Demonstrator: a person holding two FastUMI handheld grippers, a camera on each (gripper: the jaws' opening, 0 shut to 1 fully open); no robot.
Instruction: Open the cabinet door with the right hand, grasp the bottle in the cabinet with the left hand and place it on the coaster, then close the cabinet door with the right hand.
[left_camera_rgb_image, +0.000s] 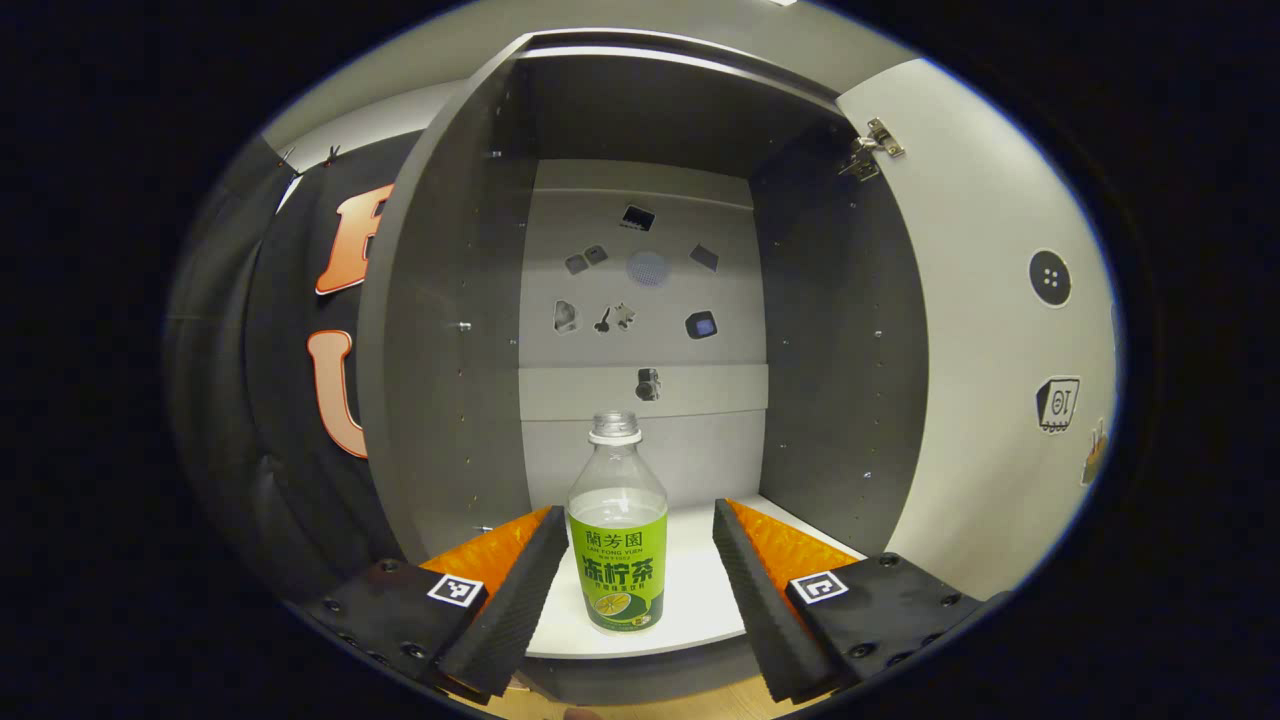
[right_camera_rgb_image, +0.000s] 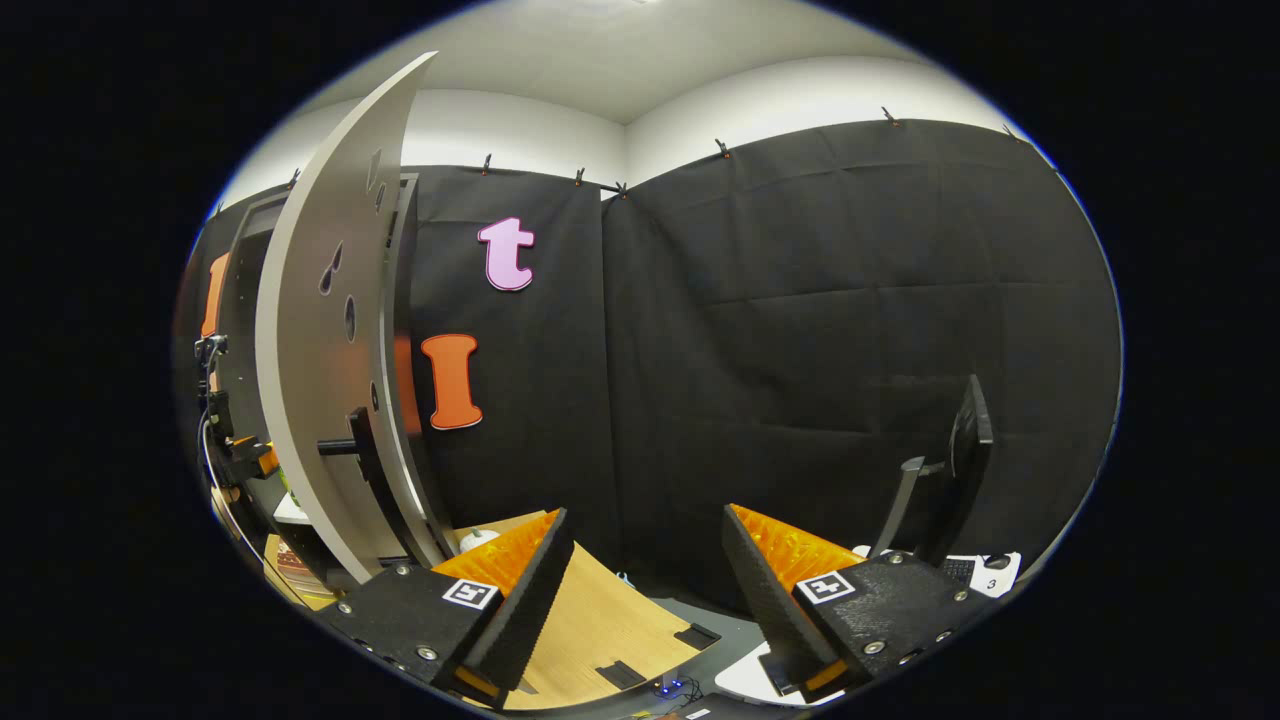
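In the left gripper view the bottle (left_camera_rgb_image: 617, 530) stands upright on the white shelf (left_camera_rgb_image: 700, 590) of the open cabinet (left_camera_rgb_image: 450, 330), between the spread fingers of the left gripper (left_camera_rgb_image: 640, 590), touching neither. It is clear plastic, capless, with a green label around its lower half. The cabinet's inner walls are dark grey and its back panel pale with small stickers; the cabinet door (left_camera_rgb_image: 980, 330) is swung out on the right, its hinge at the top.

In the right gripper view the right gripper (right_camera_rgb_image: 645, 590) is spread and holds nothing above a wooden tabletop (right_camera_rgb_image: 600, 625). The cabinet door (right_camera_rgb_image: 320, 350) stands edge-on at left with its dark handle (right_camera_rgb_image: 345, 447), and a monitor (right_camera_rgb_image: 960, 460) stands far right.
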